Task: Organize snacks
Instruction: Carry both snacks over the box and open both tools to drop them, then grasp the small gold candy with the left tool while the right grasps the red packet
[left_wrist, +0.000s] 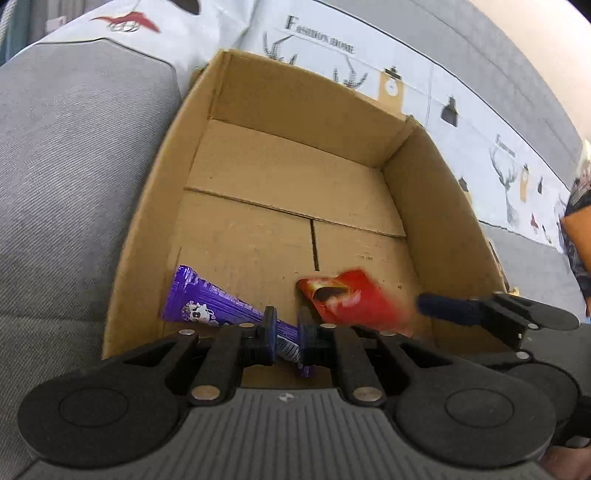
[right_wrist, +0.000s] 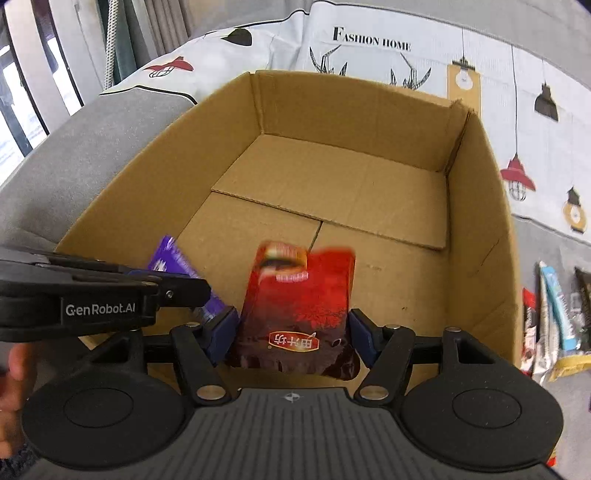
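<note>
Left hand-held gripper (left_wrist: 287, 334) clenched on a purple snack packet (left_wrist: 207, 308), blue pads pinching its near end; the packet runs forward and to the left from the fingers, down inside an open cardboard box (left_wrist: 448, 229), low near the box floor at the near-left corner. Whether its far end touches the floor I cannot tell. Right hand-held gripper (right_wrist: 293, 334) released: blue pads stand well apart either side of a red snack pouch (right_wrist: 299, 306), with a gap visible at the right pad; contact at the left pad unclear. Pouch is motion-blurred, sits between the fingers over the near part of the box floor, top end pointing away from the gripper. From the left wrist view the red pouch lies just right of the left gripper's fingers, with the right gripper's blue fingertip beside it. From the right wrist view the left gripper enters from the left, purple packet ahead of it. Box rests on a grey sofa (left_wrist: 74, 155), printed cushions (right_wrist: 388, 40) behind its far wall. Right of the right gripper, outside the box, more wrapped snacks (right_wrist: 554, 317) lie on the sofa seat.
</note>
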